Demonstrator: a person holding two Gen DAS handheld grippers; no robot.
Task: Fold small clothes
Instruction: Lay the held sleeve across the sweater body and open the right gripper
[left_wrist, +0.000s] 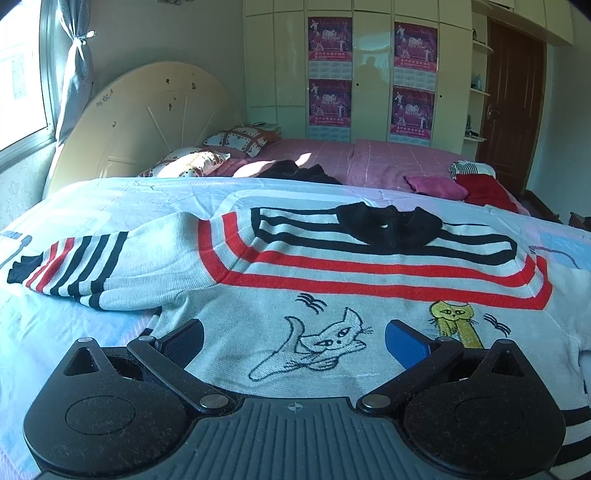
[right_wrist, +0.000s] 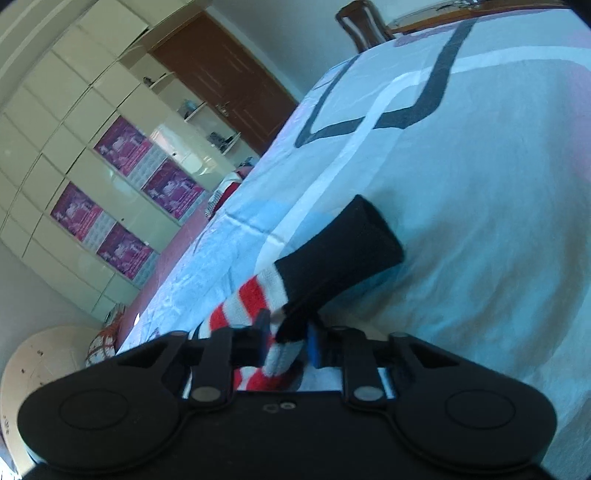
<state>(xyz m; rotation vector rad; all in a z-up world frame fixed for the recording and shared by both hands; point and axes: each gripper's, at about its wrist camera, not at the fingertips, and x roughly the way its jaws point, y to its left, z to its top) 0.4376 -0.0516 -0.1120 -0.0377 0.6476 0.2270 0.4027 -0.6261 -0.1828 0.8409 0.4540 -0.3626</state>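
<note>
The work surface is a bed covered by a pale blue sheet (left_wrist: 110, 199) printed with grey and white bands; it is lightly creased and sunlit. A child's white knitted sweater (left_wrist: 280, 295) lies flat on this sheet, front up, with red and black stripes around a black collar (left_wrist: 389, 225) and two cat motifs on the chest; one striped sleeve (left_wrist: 77, 269) extends sideways onto the sheet. The left tool (left_wrist: 294, 341) hovers low over the sweater's hem with its fingers spread wide, gripping nothing. The right tool (right_wrist: 287, 341) is closed tightly on the other sleeve (right_wrist: 291, 295), near the red-and-white stripes, with the black cuff (right_wrist: 343, 243) projecting forward above the sheet. Beyond the sheet lie a pink bedspread (left_wrist: 384, 162), patterned pillows (left_wrist: 236, 138), dark clothing (left_wrist: 295, 171) and red and pink garments (left_wrist: 484, 188). A rounded cream headboard (left_wrist: 147, 122) stands by a curtained window (left_wrist: 22, 74). Cream wardrobes (left_wrist: 373, 66) carry four purple posters (left_wrist: 330, 38), beside a brown door (left_wrist: 513, 103).
</note>
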